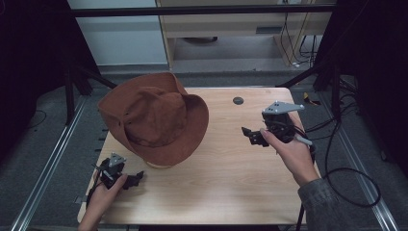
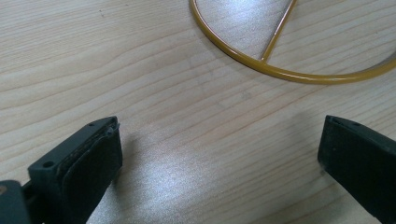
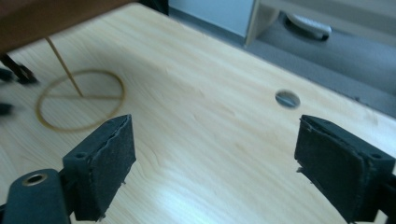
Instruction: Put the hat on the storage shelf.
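A brown suede hat (image 1: 154,118) sits tilted on a thin yellow wire stand at the table's left half. The stand's ring base (image 2: 280,72) lies flat on the wood, and its base ring (image 3: 81,100) with an upright rod shows under the hat's brim (image 3: 51,16) in the right gripper view. My left gripper (image 1: 134,179) rests low near the front left corner, open, with bare wood between its pads (image 2: 91,163). My right gripper (image 1: 250,134) is held above the table's right side, open and empty, pointing left toward the hat.
The light wooden table (image 1: 226,178) has a small dark round hole (image 1: 238,100) at its back middle, also seen as a grey disc (image 3: 287,99). Black cables (image 1: 346,173) trail off the right edge. Metal rails run along both sides; a cabinet stands behind.
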Motion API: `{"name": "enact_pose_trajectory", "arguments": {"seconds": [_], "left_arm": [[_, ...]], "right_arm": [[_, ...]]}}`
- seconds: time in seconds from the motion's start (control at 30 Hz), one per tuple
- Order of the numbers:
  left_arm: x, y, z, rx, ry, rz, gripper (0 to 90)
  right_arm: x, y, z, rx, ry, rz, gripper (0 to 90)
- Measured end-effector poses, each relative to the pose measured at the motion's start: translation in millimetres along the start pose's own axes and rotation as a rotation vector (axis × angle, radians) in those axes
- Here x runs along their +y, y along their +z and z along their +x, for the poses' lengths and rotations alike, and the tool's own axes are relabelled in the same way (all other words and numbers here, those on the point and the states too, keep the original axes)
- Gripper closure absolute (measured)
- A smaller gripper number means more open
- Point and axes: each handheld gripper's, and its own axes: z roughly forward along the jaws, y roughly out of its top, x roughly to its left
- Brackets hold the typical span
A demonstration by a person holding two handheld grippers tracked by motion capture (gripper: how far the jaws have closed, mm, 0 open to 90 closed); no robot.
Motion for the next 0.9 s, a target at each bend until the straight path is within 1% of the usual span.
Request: {"name": "enact_pose_trajectory", "arguments": {"seconds": [0.1,0.17,0.27,0.3,0.33,0.57,0.6,0.73,0.8,0.9], "left_arm": [[-0.1,0.2,-0.4,0.001,-0.005,-0.004,0.0],[0.0,0.0,-0.1,0.001,-0.001,0.0,0.0],[0.0,-0.1,0.1,0.001,0.002,0.0,0.0],[0.0,0.2,-0.2,0.002,-0.003,-0.004,0.0],[0.0,-0.1,0.2,0.002,0.003,0.0,0.0],[0.0,-0.1,0.1,0.001,0.002,0.0,0.0],[-0.1,0.2,-0.2,0.002,-0.003,-0.005,0.0],[0.0,-0.1,0.1,0.001,0.002,0.0,0.0],[-0.1,0.2,-0.2,0.001,-0.004,-0.004,0.0],[0.0,-0.1,0.1,0.001,0.001,0.0,0.0]], "right_arm": [[-17.6,6.8,-4.1,0.002,0.016,0.02,14.5],[-29.6,10.8,-6.5,0.001,0.024,0.026,14.8],[-46.3,17.8,-8.9,-0.007,0.033,0.047,14.9],[-51.1,20.0,-9.1,-0.011,0.029,0.057,14.9],[-55.6,22.2,-8.9,-0.014,0.033,0.062,14.9],[-84.3,39.4,-3.2,0.0,0.052,0.104,15.0],[-88.3,41.6,-2.3,0.0,0.056,0.112,15.0],[-103.9,51.6,1.1,0.009,0.076,0.138,15.0],[-110.8,56.2,2.0,0.01,0.087,0.147,15.0],[-118.6,61.9,3.2,0.005,0.101,0.154,15.0]]}}
